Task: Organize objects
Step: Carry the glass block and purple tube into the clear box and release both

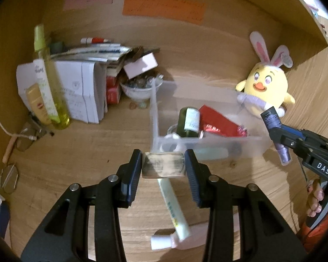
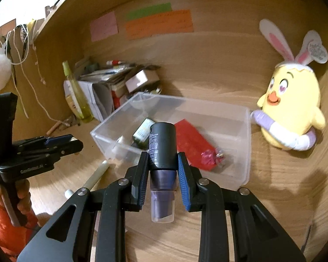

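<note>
1. Right now the left gripper (image 1: pixel 163 167) is clamping a small jar with a pale, blurred label (image 1: pixel 163 167) between its blue pads, jaws partly closed on the jar's sides; the jar is hanging above the wooden desk (image 1: pixel 87 144), just in front of the near wall of the clear plastic bin (image 1: pixel 254 140).
2. Meanwhile the right gripper (image 2: pixel 161 163) is gripping a dark tube with a purple clear-capped end (image 2: pixel 162 146), jaws narrowly set and pressing on it; the dark end is pointing away from the camera and the capped end is sticking back toward it; the tube is sitting over the near edge of the bin.
3. Inside the bin a green bottle with a white label (image 1: pixel 189 121) is lying beside a red packet (image 1: pixel 220 121); a white-capped item is lying at the near-left corner.
4. On the desk below the left gripper a pale green tube (image 1: pixel 175 211) is lying across a pink bottle with a white cap (image 1: pixel 175 240).
5. Beside the bin's far right corner a yellow chick plush with bunny ears (image 2: pixel 293 109) is leaning; its purple-and-white ring is touching the bin wall.
6. At the far left a tall yellow spray bottle (image 1: pixel 48 76) is standing before stacked papers (image 1: pixel 83 87).
</note>
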Available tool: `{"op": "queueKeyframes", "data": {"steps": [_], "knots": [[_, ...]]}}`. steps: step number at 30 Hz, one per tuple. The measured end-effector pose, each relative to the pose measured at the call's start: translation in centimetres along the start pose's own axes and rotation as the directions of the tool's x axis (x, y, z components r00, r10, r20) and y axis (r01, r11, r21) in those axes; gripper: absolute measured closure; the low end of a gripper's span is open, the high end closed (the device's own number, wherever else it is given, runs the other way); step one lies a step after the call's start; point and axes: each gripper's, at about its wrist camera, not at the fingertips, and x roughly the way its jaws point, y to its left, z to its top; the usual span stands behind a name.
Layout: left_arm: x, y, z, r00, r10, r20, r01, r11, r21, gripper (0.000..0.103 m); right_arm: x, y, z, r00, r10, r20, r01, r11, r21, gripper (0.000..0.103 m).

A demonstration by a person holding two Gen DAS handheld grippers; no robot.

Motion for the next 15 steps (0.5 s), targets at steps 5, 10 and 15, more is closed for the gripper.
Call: {"op": "queueKeyframes", "data": {"steps": [5, 10, 15], "knots": [[0.0, -1.0, 1.5, 0.999, -0.017, 0.027, 0.016, 1.0, 0.014, 0.063, -0.4, -0.7, 1.0, 0.999, -0.017, 0.034, 0.017, 1.0, -0.005, 0.079], [0.3, -1.9, 2.6, 0.999, -0.016, 0.045, 0.015, 0.999, 0.035, 0.063, -0.4, -1.4, 2.1, 0.998, -0.035, 0.054, 0.036, 0.999, -0.016, 0.08], [1.0, -2.2, 3.9, 0.998, -0.025, 0.056, 0.023, 0.999, 0.033, 0.063, -0.4, -2.4, 3.0, 0.995, -0.063, 0.071, 0.064, 0.998, -0.007, 0.079]]}}
